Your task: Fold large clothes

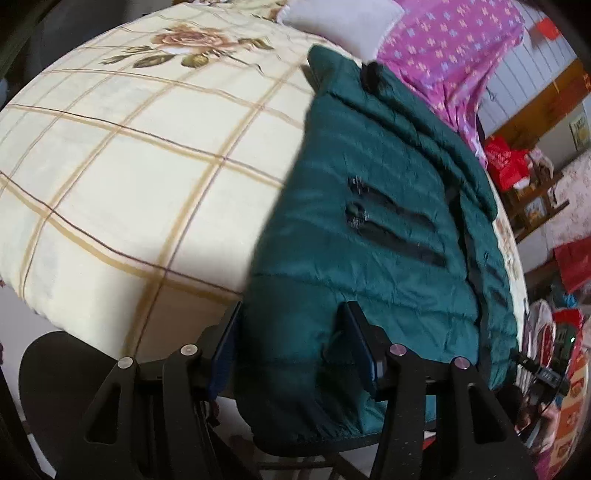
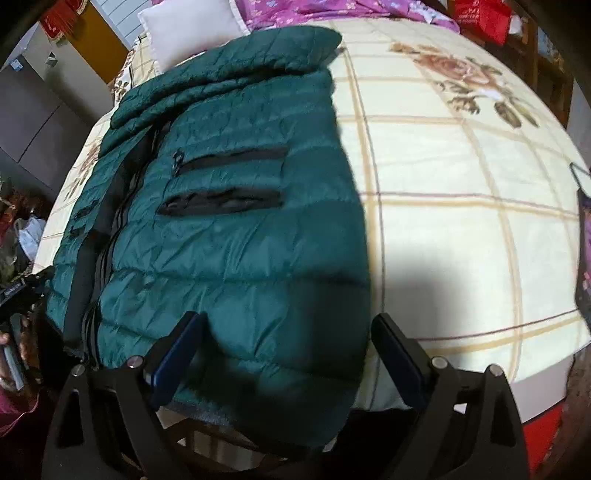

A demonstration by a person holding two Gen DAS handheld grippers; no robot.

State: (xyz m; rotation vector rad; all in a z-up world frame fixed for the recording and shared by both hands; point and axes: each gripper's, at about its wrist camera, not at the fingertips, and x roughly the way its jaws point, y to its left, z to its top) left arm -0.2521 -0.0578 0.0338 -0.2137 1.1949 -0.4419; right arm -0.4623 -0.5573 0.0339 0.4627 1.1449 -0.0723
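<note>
A dark green quilted puffer jacket (image 1: 369, 240) lies on the bed, with two black zipped pockets and a sleeve folded across its far end. It also shows in the right wrist view (image 2: 236, 236). My left gripper (image 1: 291, 314) has its jaws on either side of the jacket's bottom hem and grips a thick fold of it. My right gripper (image 2: 288, 325) is open, its jaws set wide around the jacket's lower edge, which hangs over the bed's near edge.
The bed has a cream checked cover with rose prints (image 1: 129, 166), also seen in the right wrist view (image 2: 461, 221). A white pillow (image 2: 188, 29) and a purple quilt (image 1: 454, 48) lie at the head. Red bags (image 1: 506, 162) and clutter stand beside the bed.
</note>
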